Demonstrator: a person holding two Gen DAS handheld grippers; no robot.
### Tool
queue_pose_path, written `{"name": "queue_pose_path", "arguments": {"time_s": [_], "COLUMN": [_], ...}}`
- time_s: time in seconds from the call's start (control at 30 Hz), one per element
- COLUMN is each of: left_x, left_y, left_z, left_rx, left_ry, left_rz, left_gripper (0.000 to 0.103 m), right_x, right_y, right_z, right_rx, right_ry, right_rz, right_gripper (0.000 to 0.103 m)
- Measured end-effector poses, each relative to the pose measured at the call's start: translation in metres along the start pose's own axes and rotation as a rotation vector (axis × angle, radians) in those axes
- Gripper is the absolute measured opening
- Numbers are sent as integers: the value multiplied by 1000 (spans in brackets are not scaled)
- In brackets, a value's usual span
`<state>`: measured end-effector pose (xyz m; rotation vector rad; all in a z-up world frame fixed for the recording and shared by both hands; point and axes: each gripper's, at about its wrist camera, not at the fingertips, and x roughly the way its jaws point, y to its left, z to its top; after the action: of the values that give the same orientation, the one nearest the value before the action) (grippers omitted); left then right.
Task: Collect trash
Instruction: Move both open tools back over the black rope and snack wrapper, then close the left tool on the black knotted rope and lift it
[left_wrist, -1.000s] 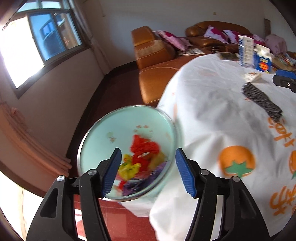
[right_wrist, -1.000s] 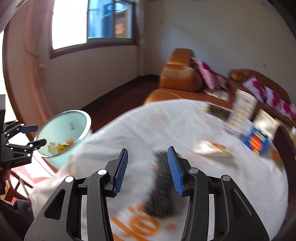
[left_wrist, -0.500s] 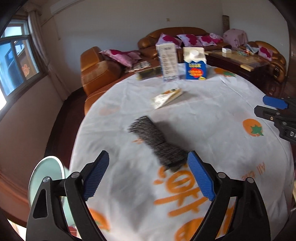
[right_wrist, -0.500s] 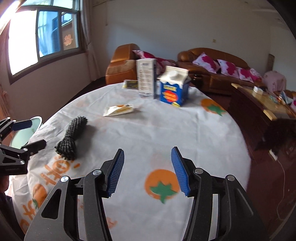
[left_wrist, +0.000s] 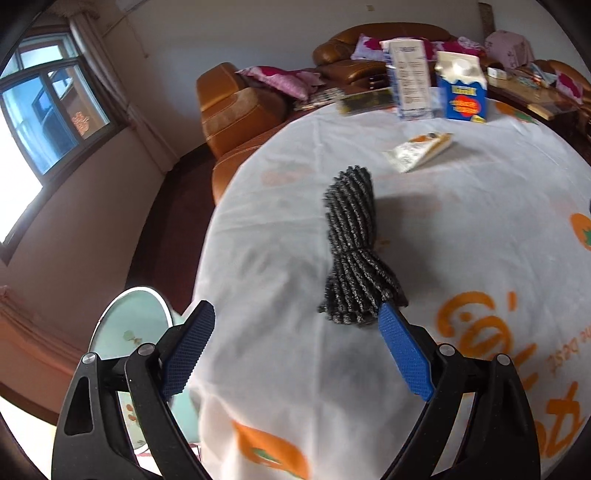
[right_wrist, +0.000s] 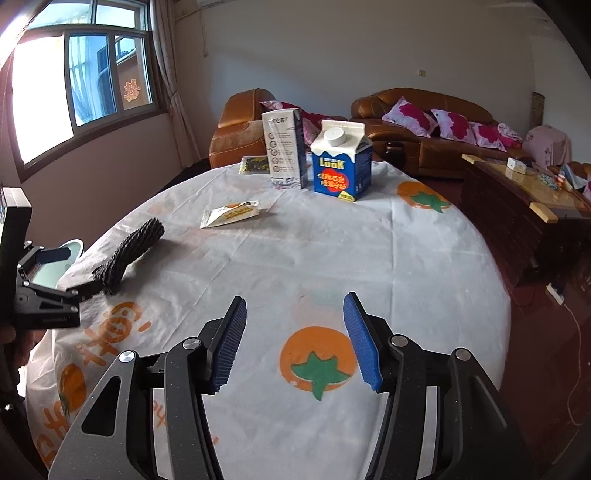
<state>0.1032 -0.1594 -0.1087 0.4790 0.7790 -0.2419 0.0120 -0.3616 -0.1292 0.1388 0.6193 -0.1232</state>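
Observation:
A dark grey rope bundle (left_wrist: 352, 243) lies on the white tablecloth (left_wrist: 461, 229) with orange prints. My left gripper (left_wrist: 295, 317) hangs open and wide just short of it, its right fingertip at the bundle's near end, nothing pressed between the pads. The mint green bin (left_wrist: 125, 332) stands below the table edge on the left. Further back lies a flat snack wrapper (left_wrist: 417, 151). In the right wrist view my right gripper (right_wrist: 295, 306) is open over bare cloth, with the bundle (right_wrist: 129, 251) and left gripper (right_wrist: 75, 271) at the left.
At the table's far side stand a white carton (right_wrist: 286, 147) and a blue carton (right_wrist: 341, 162), with a dark flat packet (right_wrist: 255, 164) behind them. Brown sofas (right_wrist: 424, 122) line the wall. A low wooden table (right_wrist: 528, 199) stands on the right.
My left gripper swung from above the bin, which held colourful scraps, to the table, widened its jaws and neared the rope bundle. My right gripper swung right, away from the bundle, then held still.

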Motion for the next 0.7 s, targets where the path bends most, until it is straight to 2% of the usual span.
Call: {"name": "queue_pose_path", "arguments": {"time_s": [0.13, 0.23, 0.3, 0.47, 0.53, 0.63, 0.67, 0.7], "left_x": [8, 18, 22, 32, 31, 23, 19, 13], "left_y": [6, 2, -4, -10, -9, -1, 3, 8], "left_z": [6, 10, 11, 12, 13, 10, 8, 6], "left_rx": [-16, -25, -15, -2, 0, -14, -22, -36], "left_ry": [-12, 3, 4, 10, 8, 2, -5, -10], "left_rz": [4, -39, -61, -130, -146, -138, -131, -113], "left_gripper": [87, 70, 63, 18, 5, 9, 18, 31], "right_x": [4, 6, 6, 8, 9, 8, 8, 8], "right_y": [12, 16, 15, 15, 16, 17, 17, 17], "right_z": [1, 3, 4, 6, 6, 5, 5, 5], "right_rx": [-19, -26, -24, -21, -23, -26, -25, -24], "right_ry": [3, 5, 6, 9, 11, 12, 14, 14], "right_rz": [15, 18, 18, 17, 19, 19, 21, 21], "right_gripper": [55, 55, 55, 56, 56, 56, 56, 56]}}
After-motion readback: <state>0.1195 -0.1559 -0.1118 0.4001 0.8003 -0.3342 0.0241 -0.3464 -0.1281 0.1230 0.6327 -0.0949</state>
